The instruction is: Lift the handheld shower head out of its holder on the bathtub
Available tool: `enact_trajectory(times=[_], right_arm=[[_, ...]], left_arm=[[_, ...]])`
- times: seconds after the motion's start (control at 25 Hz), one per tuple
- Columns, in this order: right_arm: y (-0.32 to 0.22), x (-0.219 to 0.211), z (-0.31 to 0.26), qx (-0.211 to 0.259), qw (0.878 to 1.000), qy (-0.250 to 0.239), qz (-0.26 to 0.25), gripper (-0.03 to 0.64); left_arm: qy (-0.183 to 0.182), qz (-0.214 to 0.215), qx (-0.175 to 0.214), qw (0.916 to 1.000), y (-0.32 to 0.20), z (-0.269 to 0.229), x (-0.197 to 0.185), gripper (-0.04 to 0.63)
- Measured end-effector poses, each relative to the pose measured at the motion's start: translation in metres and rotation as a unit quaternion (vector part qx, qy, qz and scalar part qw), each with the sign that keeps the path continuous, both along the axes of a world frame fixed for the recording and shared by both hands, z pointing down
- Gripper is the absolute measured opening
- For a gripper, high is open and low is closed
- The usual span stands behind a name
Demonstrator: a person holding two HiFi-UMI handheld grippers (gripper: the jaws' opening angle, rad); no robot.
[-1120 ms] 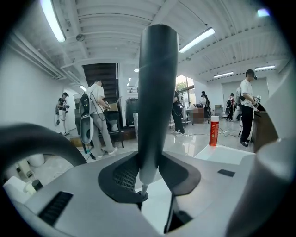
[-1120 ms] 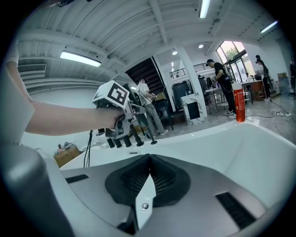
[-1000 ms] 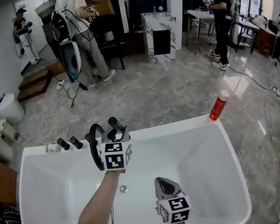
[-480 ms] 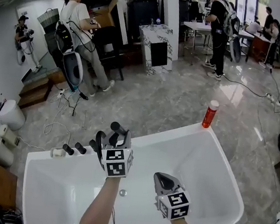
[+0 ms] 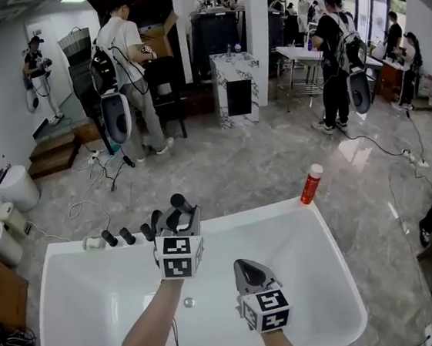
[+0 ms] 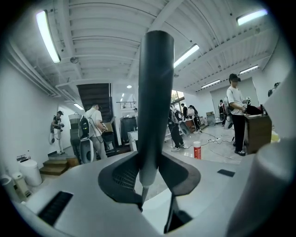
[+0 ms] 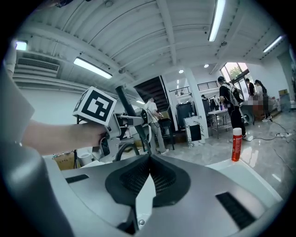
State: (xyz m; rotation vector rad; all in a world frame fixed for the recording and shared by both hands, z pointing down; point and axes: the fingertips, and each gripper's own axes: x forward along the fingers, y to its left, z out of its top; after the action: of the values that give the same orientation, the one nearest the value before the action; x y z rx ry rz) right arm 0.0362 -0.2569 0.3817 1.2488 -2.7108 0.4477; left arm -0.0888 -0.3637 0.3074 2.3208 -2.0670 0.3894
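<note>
Our right gripper (image 7: 149, 173), nearest us, is closed on nothing over the white bathtub (image 5: 328, 260). Just ahead, our left gripper (image 6: 155, 187) clamps the dark shower head (image 6: 156, 92) upright above the tub's far rim. Beyond, a red bottle (image 5: 311, 184) stands at the tub's corner.

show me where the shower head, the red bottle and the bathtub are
shower head (image 6: 156, 92), left gripper view, on its dark handle
red bottle (image 5: 310, 187), head view, on the middle of its body
bathtub (image 5: 310, 268), head view, on its bare inner wall
</note>
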Motion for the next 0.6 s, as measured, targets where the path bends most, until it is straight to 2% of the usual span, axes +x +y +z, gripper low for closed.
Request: enact_trajectory(times=[0.24,0.6], right_arm=[[0.031,0.016,-0.034,0.018,1.0,-0.003,0.002,0.006],[0.061,0.025,-0.057,0.036,0.999,-0.003,0.006,0.006]], left_arm=[[-0.005,0.01,0.01,0.9999,0.038,-0.036,0.014,0.144],[-0.013,0.021,0.018,0.9995,0.072,-0.055,0.024,0.144]])
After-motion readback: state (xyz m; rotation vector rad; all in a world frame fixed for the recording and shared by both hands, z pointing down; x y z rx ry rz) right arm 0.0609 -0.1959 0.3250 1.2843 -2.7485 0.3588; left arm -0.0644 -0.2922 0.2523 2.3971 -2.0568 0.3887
